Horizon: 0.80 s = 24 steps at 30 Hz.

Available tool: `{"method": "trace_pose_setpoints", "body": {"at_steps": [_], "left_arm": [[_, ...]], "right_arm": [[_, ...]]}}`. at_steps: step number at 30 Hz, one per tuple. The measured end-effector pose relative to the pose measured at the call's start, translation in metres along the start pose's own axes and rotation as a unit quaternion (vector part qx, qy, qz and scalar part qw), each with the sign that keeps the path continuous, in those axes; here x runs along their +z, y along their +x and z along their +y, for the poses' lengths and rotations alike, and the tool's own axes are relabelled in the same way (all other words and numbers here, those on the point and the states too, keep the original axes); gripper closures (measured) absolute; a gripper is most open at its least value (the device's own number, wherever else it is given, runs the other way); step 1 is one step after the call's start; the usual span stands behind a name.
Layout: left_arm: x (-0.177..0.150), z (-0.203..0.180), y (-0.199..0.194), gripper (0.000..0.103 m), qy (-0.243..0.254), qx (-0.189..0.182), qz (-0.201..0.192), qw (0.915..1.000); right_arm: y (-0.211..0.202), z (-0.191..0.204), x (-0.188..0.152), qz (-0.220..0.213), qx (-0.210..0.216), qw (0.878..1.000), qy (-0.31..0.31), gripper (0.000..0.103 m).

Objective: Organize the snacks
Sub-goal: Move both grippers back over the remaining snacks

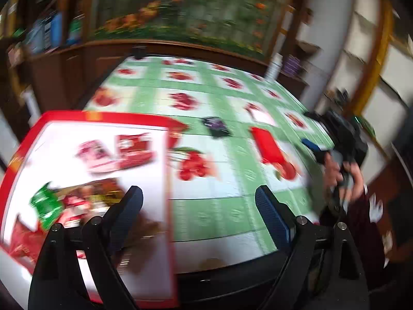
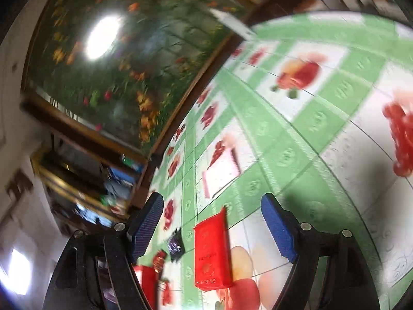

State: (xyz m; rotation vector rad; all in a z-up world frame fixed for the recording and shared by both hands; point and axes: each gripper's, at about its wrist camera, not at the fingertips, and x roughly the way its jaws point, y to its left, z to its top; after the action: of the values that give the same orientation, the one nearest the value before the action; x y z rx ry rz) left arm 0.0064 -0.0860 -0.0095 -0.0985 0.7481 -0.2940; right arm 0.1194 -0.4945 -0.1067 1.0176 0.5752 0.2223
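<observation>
The red snack packet lies flat on the bench, ahead of the right gripper and in line with the gap between its spread fingers, which touch nothing; it sits a little nearer the left one. Its long axis runs roughly along the line the fingers point, one short end toward the camera, the other away and leaning slightly right. To pinch it across its narrow width the fingers need only come forward and down, by my reading, with little roll.

In the left wrist view the same red snack packet lies well ahead and to the right of the left gripper, beyond the right finger's tip, its long axis slanting from far-left to near-right. The right hand is the nearer one, so this pick likely falls to it.

A small dark purple packet lies just left of the red one, apart from it; it appears in the left view too, ahead of the finger gap.

The left gripper's fingers are spread wide and empty. Its left finger hangs over the red-rimmed tray, which already holds several red wrappers and a green packet. The tray's right edge runs almost straight away from the camera, passing between the two fingers. Everything is motion-blurred, so finer print on the packets cannot be read.
</observation>
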Motion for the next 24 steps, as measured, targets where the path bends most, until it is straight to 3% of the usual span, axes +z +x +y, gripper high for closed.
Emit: {"method": "trace_pose_setpoints", "body": {"at_steps": [4, 8, 18, 24], "left_arm": [[0.0, -0.031, 0.005, 0.014, 0.051, -0.005, 0.003, 0.9987], [-0.001, -0.047, 0.008, 0.014, 0.082, 0.019, 0.01, 0.9964], [-0.009, -0.035, 0.031, 0.014, 0.03, 0.004, 0.055, 0.998], [-0.012, -0.04, 0.034, 0.014, 0.043, -0.012, 0.057, 0.9974]], "right_arm": [[0.001, -0.001, 0.002, 0.008, 0.012, 1.0, 0.004, 0.017], [0.001, 0.006, -0.005, 0.021, 0.026, 0.999, 0.003, 0.015], [-0.012, -0.002, 0.0, 0.004, 0.025, 1.0, 0.006, 0.014], [-0.018, -0.009, 0.003, -0.009, 0.0, 1.0, 0.006, 0.014]]}}
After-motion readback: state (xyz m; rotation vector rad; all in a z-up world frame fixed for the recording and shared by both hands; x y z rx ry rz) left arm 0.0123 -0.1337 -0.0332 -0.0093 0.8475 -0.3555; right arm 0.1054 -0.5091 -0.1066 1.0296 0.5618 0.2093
